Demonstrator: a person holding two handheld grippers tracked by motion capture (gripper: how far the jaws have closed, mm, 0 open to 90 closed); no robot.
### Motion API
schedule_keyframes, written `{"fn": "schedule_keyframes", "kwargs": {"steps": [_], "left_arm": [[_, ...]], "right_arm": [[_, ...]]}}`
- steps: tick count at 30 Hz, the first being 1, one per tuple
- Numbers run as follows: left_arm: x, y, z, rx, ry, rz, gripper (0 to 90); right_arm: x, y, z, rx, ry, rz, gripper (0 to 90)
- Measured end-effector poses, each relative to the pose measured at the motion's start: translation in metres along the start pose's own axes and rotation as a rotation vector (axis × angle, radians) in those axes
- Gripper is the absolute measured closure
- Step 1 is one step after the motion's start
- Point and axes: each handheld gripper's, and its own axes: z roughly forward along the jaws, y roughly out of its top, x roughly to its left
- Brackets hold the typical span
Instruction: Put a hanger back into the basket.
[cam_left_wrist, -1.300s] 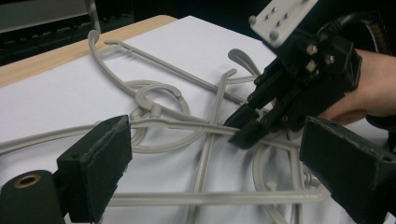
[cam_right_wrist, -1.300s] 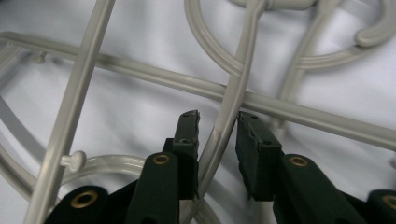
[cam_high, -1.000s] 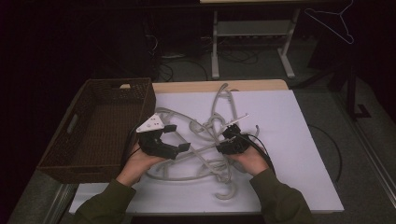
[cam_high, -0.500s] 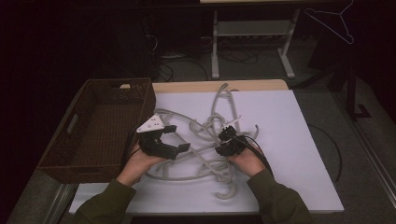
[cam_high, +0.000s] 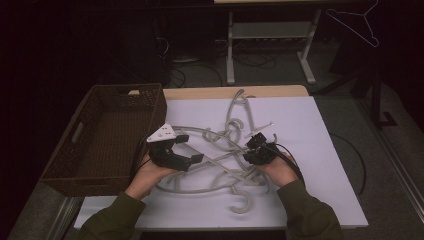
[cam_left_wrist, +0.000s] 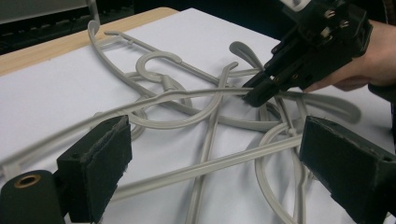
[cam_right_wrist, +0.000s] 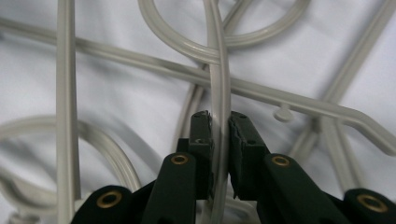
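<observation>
A tangle of several grey plastic hangers (cam_high: 225, 150) lies on a white sheet (cam_high: 310, 150) that covers the table. My right gripper (cam_high: 251, 148) reaches into the pile from the right. In the right gripper view its jaws (cam_right_wrist: 220, 128) have just been closing, and the pads now pinch a thin hanger bar (cam_right_wrist: 223, 84) that runs straight between them. The left gripper view shows the same grip, the right gripper (cam_left_wrist: 254, 95) holding a bar lifted slightly off the pile. My left gripper (cam_high: 192, 148) hovers at the pile's left edge, wide open (cam_left_wrist: 219, 163), with hanger bars (cam_left_wrist: 210, 168) lying below its gap, untouched.
A brown wicker basket (cam_high: 155, 107) stands at the table's left, close beside my left hand. A hanger hook (cam_high: 243, 202) sticks out toward the front edge. Behind the table are a metal frame (cam_high: 270, 30) and a wire hanger (cam_high: 352, 22) hanging at the top right.
My right gripper has shifted slightly over the pile and its jaws have narrowed onto a hanger bar. The left gripper has stayed in place, open.
</observation>
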Motion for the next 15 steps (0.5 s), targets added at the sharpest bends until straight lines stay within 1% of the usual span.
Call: {"fn": "schedule_keyframes", "kwargs": {"steps": [2,4,6,8,10,13,15], "left_arm": [[0.0,0.0,0.0,0.0,0.0,0.0,8.9],[0.0,0.0,0.0,0.001,0.002,0.001,8.9],[0.002,-0.001,0.0,-0.001,0.005,0.002,8.9],[0.003,-0.001,0.0,0.007,0.011,0.002,8.9],[0.004,-0.002,0.001,0.009,0.02,0.003,8.9],[0.005,-0.002,0.002,0.022,0.024,0.004,8.9],[0.005,-0.002,0.005,0.043,0.023,0.001,8.9]], "right_arm": [[-0.005,-0.003,-0.004,-0.006,0.005,-0.027,80.9],[-0.009,-0.006,-0.008,-0.01,0.011,-0.026,81.2],[-0.014,-0.009,-0.011,-0.03,0.014,-0.05,81.3],[-0.016,-0.011,-0.013,-0.043,0.013,-0.064,81.3],[-0.018,-0.012,-0.016,-0.049,0.004,-0.095,81.4],[-0.022,-0.015,-0.018,-0.057,-0.002,-0.111,81.5],[-0.025,-0.017,-0.02,-0.061,0.001,-0.126,81.5]]}}
